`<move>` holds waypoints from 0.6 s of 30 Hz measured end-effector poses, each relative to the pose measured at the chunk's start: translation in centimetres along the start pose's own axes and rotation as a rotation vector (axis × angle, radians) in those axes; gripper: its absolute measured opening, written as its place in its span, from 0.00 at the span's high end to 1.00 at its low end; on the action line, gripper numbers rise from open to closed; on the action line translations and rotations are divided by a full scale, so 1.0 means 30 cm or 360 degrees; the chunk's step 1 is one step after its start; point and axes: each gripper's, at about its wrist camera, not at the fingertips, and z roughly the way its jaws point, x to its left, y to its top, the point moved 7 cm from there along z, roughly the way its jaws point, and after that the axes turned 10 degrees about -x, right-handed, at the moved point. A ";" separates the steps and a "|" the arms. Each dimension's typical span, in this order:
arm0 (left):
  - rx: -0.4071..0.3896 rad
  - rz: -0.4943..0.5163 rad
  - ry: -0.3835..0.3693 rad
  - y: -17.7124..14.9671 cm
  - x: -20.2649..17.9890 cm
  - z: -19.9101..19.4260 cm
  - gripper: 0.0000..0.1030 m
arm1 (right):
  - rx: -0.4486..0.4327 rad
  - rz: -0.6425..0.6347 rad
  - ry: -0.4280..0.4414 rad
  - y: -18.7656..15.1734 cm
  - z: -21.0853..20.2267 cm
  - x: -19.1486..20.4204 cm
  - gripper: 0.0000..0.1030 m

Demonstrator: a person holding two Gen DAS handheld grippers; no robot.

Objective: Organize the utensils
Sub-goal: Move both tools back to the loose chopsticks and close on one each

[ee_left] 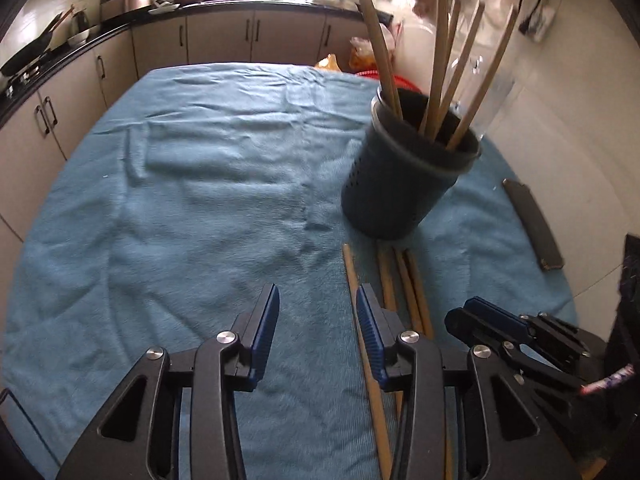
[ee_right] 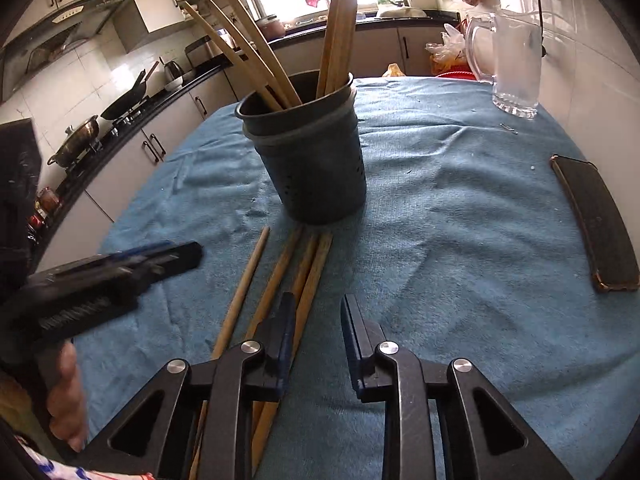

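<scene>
Four loose chopsticks (ee_right: 280, 280) lie flat on the blue-clothed bench (ee_right: 460, 220), tips just short of the holder (ee_right: 312, 160), which already has several standing in it. Left gripper (ee_left: 318, 312) and right gripper (ee_right: 316, 320): jaws released, empty, above the sticks. Partway done.
</scene>
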 end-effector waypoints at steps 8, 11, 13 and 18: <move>0.0058 0.0109 0.0046 0.002 -0.052 0.127 0.75 | 0.0060 -0.0063 -0.0079 0.017 0.092 0.011 0.84; 0.0049 0.0141 0.0074 0.008 -0.052 0.131 0.81 | 0.0055 -0.0068 -0.0108 0.033 0.105 0.003 0.85; 0.0042 0.0154 0.0089 0.012 -0.046 0.135 0.88 | 0.0056 -0.0064 -0.0126 0.044 0.117 -0.007 0.88; 0.0087 0.0150 0.0087 -0.004 0.005 0.113 0.94 | 0.0128 -0.0121 -0.0130 0.023 0.080 -0.036 0.89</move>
